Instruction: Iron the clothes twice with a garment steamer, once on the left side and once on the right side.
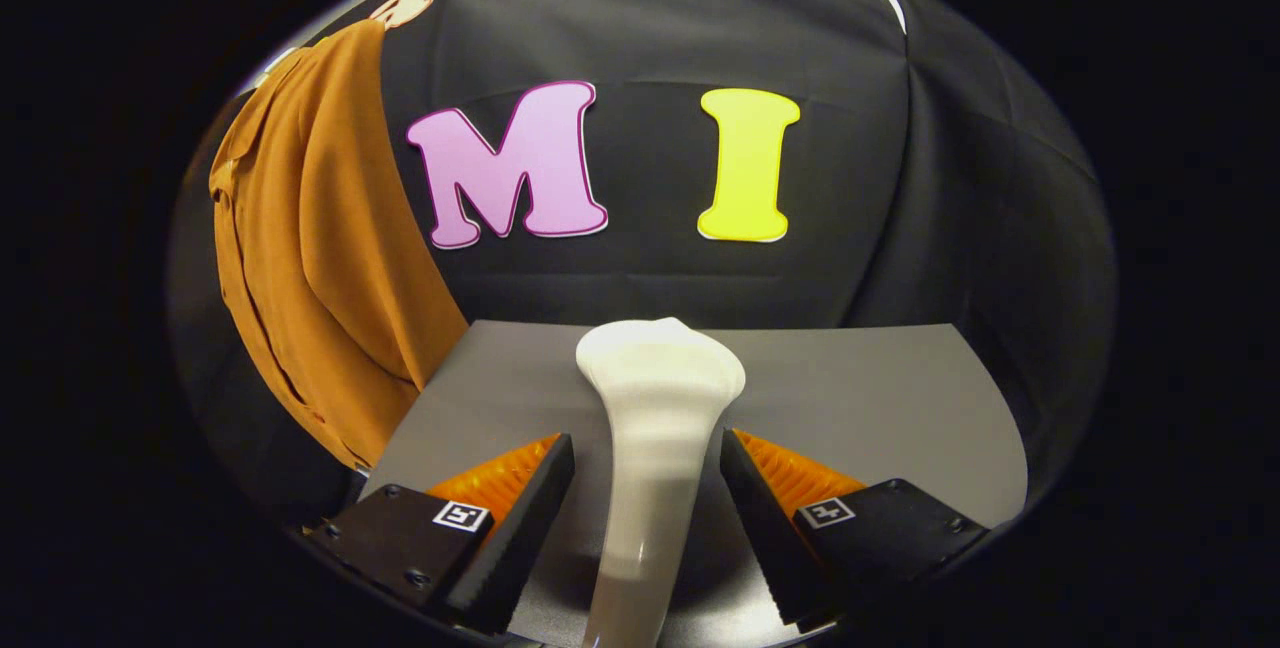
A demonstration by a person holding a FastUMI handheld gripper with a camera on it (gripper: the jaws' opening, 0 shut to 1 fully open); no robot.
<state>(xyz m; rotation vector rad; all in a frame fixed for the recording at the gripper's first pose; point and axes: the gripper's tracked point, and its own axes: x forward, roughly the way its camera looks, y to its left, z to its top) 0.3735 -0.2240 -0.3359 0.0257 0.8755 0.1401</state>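
The garment steamer point(650, 428) lies on the grey counter point(880, 408), a white, smooth-bodied tool whose handle runs straight back between the two fingers point(520, 518) of the gripper point(648, 528) and whose flared head widens just ahead of them, pointing toward the black cloth wall of the booth. The jaws stand spread, one finger on either side of the handle, with a visible gap of counter between each inner face and the white body, so neither finger presses on it; the steamer rests free on the surface. The ridged inner faces of the fingers slope toward the handle, and each finger carries a small square marker on its top side. The head of the steamer reaches almost to the far edge of the counter, where the grey surface meets the cloth wall. To the left of the counter, well apart from the steamer, an orange-brown garment point(320, 258) hangs down against the black wall; it looks like a shirt or blouse, with a line of buttons faintly visible along one edge, though these are too small to be sure of. Its cloth falls in long soft folds, and its lower hem drops past the near left corner of the counter, just beside the left finger. The counter around the steamer is plain and matte.
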